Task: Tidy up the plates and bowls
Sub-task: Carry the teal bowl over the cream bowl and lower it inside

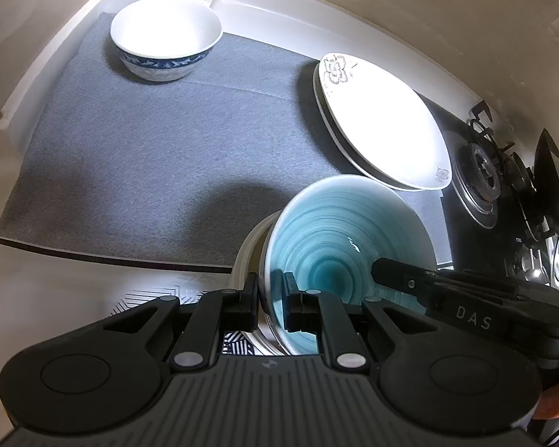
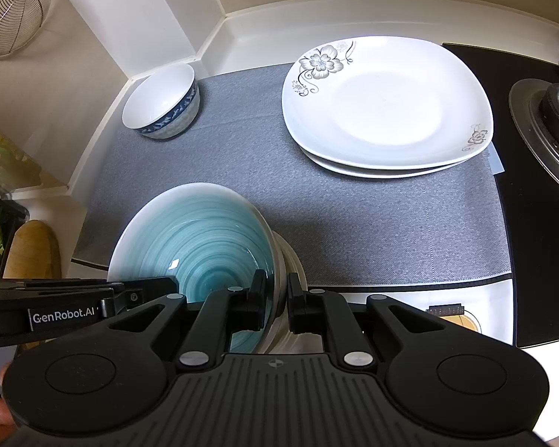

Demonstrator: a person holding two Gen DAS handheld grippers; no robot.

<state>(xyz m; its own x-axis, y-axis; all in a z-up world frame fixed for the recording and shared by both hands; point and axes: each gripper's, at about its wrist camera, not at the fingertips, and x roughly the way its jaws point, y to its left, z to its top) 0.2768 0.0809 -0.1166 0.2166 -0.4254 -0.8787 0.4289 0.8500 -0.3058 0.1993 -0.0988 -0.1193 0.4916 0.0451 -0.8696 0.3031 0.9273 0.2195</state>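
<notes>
1. Teal bowl – glazed w/ spiral rings inside, pale outside. Held at both sides of rim: left gripper pinched nearly shut on rim edge nearest its camera, one finger inside, one outside; right gripper likewise clamped on opposite rim. Bowl sits directly between the two grippers, just ahead of the fingertips. Can't tell if it is lifted clear or resting.

2. White dish – under/behind the teal bowl, ribbed pale edge showing just beyond the gripper fingers; exact type unclear.

3. Blue-and-white bowl – white inside, blue patterned band outside. Upright, far ahead and to left of right gripper, at back corner of mat; well apart from teal bowl.

4. Floral plates – two rounded-square white plates, stacked, grey flower print at corners. Ahead and to right of right gripper, near mat's far right edge.

5. Grey mat – fabric, covers counter ahead of both grippers; items 3–4 stand on it.

6. Gas burner – on black hob, far right of right gripper, beside mat.

7. Wire strainer – hangs on wall, far upper left.
</notes>
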